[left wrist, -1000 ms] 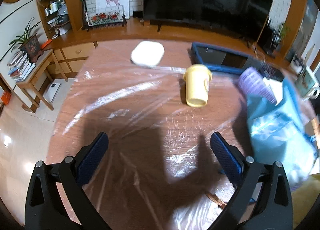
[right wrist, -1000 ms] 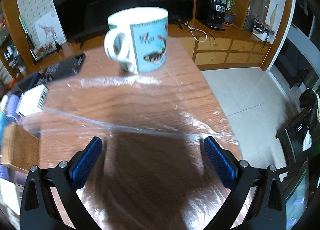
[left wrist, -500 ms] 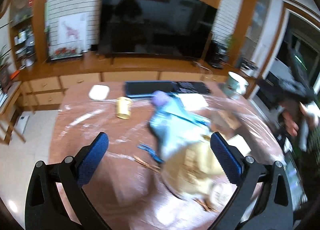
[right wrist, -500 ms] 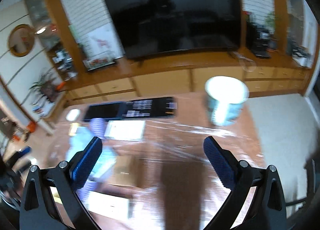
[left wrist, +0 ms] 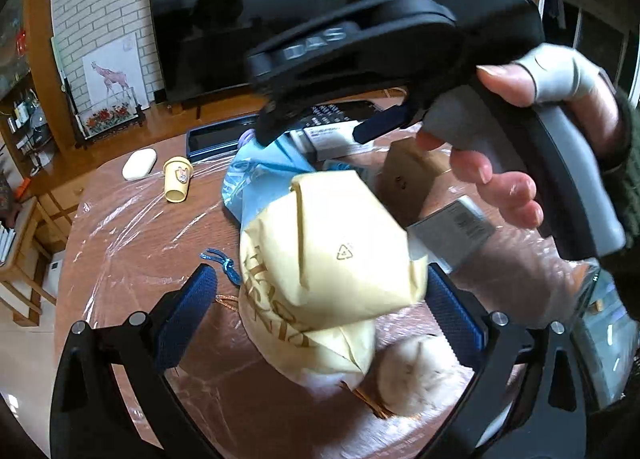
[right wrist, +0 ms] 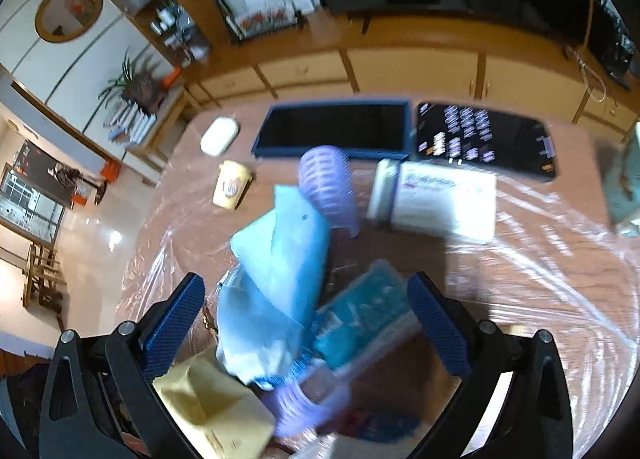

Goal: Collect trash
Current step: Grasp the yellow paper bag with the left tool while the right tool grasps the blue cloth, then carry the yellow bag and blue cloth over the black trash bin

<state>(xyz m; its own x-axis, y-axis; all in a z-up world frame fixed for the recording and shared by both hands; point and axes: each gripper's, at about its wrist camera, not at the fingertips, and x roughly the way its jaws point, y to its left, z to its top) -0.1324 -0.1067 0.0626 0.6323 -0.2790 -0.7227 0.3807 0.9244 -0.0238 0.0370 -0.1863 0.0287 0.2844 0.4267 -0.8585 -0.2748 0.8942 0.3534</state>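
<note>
On the plastic-covered table (left wrist: 120, 219), the trash sits in one heap, a cream paper bag (left wrist: 332, 255) directly ahead of my left gripper (left wrist: 320, 315), whose jaws stand wide on either side of it, gripping nothing. My right gripper (right wrist: 306, 319), also wide open and empty, points at the blue wrapper (right wrist: 280, 279) beyond the bag. My left looks nearer the bag.

matt paper bag (left wrist: 328, 243) (creased)

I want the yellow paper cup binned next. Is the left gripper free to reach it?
Probably not directly: the left gripper is open, but the cream paper bag fills its mouth, and the yellow paper cup lies far beyond.
</note>
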